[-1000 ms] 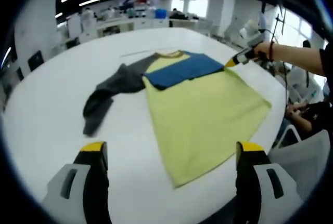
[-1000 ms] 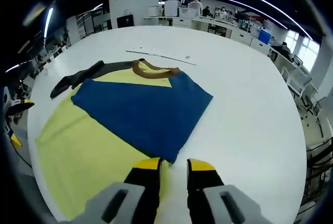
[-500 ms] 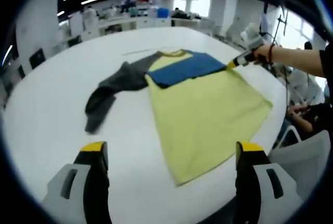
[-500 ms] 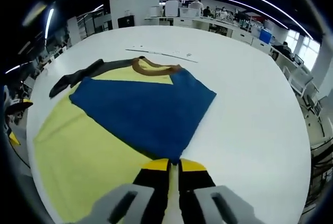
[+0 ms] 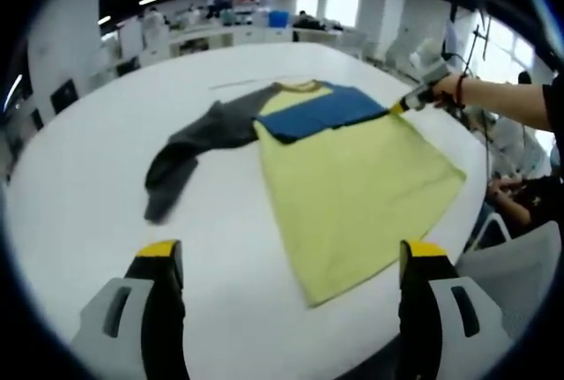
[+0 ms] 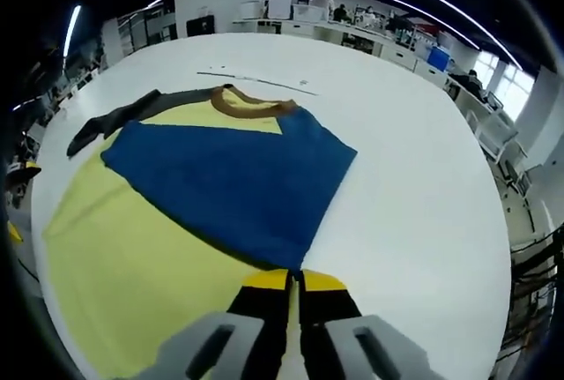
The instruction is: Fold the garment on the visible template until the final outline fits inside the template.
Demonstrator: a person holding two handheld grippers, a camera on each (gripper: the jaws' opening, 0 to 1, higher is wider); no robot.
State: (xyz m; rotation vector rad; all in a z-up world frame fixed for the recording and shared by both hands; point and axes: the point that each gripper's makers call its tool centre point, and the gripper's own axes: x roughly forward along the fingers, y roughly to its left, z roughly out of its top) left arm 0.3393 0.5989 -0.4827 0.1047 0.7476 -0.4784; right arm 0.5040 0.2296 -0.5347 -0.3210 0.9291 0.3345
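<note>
Two tools, one shirt

The yellow long-sleeved shirt (image 5: 352, 186) with blue and grey sleeves lies flat on the white round desk (image 5: 79, 186). The right tool (image 6: 292, 276) pinches its blue sleeve's tip; the left tool (image 5: 286, 252) hovers spread.

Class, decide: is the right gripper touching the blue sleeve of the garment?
Touching. In the right gripper view, the right gripper has its jaws closed together on the tip of the blue sleeve, with no gap between them.

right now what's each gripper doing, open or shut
Left gripper: open, holding nothing, above the table.
Right gripper: shut on the shirt at the tip of its blue sleeve.
</note>
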